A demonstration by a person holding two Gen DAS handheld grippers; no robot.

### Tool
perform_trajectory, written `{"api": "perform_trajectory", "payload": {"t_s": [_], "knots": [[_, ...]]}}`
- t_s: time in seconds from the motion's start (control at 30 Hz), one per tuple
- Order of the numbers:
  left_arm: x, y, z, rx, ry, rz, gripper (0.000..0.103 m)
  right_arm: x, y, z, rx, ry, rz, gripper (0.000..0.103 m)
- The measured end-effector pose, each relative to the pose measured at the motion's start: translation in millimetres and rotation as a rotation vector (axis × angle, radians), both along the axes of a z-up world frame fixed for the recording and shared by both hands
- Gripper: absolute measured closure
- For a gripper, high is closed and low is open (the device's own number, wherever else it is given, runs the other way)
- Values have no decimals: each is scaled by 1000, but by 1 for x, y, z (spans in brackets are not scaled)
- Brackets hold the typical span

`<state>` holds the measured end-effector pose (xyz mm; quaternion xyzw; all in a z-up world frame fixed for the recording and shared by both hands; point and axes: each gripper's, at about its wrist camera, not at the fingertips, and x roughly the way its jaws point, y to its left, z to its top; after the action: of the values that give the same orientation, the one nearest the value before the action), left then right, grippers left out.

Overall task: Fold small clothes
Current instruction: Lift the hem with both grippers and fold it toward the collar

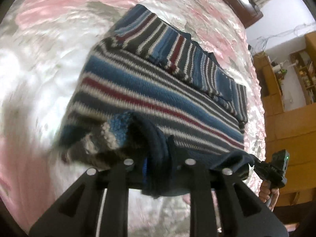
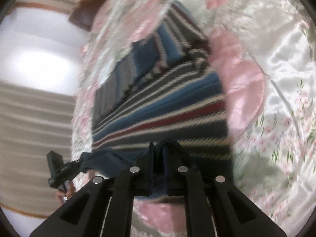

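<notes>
**Striped sweater held up over the bed**

Left wrist view: the left claw (image 1: 158, 158) is clamping the striped sweater (image 1: 158, 90)'s dark hem, lifting it off the floral bedspread (image 1: 39, 59).

Right wrist view: the right claw (image 2: 160, 158) is pinching the same hem, the sweater (image 2: 162, 106) hanging above the bedspread (image 2: 276, 59).

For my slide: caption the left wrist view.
Left gripper clamps the striped sweater's navy hem above a floral bedspread.

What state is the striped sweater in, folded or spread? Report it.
Partly folded. The striped sweater has one sleeve laid across its body, while both grippers, left and right, lift its dark hem.
</notes>
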<state>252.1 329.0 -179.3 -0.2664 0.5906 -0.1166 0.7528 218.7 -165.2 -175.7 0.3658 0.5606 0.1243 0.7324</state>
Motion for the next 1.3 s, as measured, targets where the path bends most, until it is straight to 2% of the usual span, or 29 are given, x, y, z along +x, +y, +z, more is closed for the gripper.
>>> {"api": "perform_trajectory", "payload": {"t_s": [0.03,0.07,0.1,0.13,0.2,0.27,0.3,0.4,0.47,0.5,0.57,0.63,0.7,0.77,0.9,1.0,1.03,1.07,1.1,1.13,1.17,1.2,1.27,1.3], "knots": [[7,1,-2,3,3,3,74,3,-2,-6,-2,15,-9,89],[12,4,-2,14,0,13,60,6,-4,-11,-7,26,-18,83],[15,11,4,26,-24,31,54,8,-8,-13,-37,34,-43,74],[16,17,9,26,-42,38,53,9,-11,-12,-64,33,-55,72],[12,29,27,21,-97,45,44,9,-20,-5,-88,11,-65,72],[4,40,45,67,-155,53,40,5,-26,5,-119,-8,-54,69],[-1,44,54,116,-184,52,40,5,-28,9,-127,-19,-42,63],[-6,43,63,214,-216,25,39,8,-27,21,-130,-54,23,54],[0,27,62,302,-224,-49,39,14,-23,28,-156,-73,78,50],[5,17,59,344,-228,-95,38,15,-22,30,-162,-75,99,39],[18,-3,51,415,-227,-183,36,22,-13,29,-172,-75,164,27],[31,-16,37,460,-204,-258,36,30,0,22,-211,-60,230,27],[43,-25,26,450,-187,-291,36,39,13,15,-235,-53,284,27],[57,-30,14,392,-146,-326,36,46,22,9,-250,-52,315,25],[73,-31,-8,376,-91,-368,36,48,35,-3,-250,-45,367,23],[77,-34,-22,376,-68,-406,37,47,51,-10,-301,-44,430,23],[77,-38,-26,382,-69,-428,38,46,58,-11,-329,-47,454,23],[77,-41,-28,377,-72,-446,41,45,62,-13,-355,-48,469,28],[78,-43,-29,373,-70,-456,45,45,66,-13,-382,-43,476,44],[78,-47,-31,383,-64,-468,48,43,69,-13,-414,-40,484,55],[79,-48,-33,404,-52,-470,59,43,71,-13,-422,-42,493,74],[78,-49,-34,419,-43,-466,75,41,73,-10,-414,-51,507,87],[74,-47,-31,360,-42,-434,92,36,72,1,-399,-85,518,92],[72,-46,-28,354,-45,-417,93,35,72,7,-393,-102,520,93]]}}
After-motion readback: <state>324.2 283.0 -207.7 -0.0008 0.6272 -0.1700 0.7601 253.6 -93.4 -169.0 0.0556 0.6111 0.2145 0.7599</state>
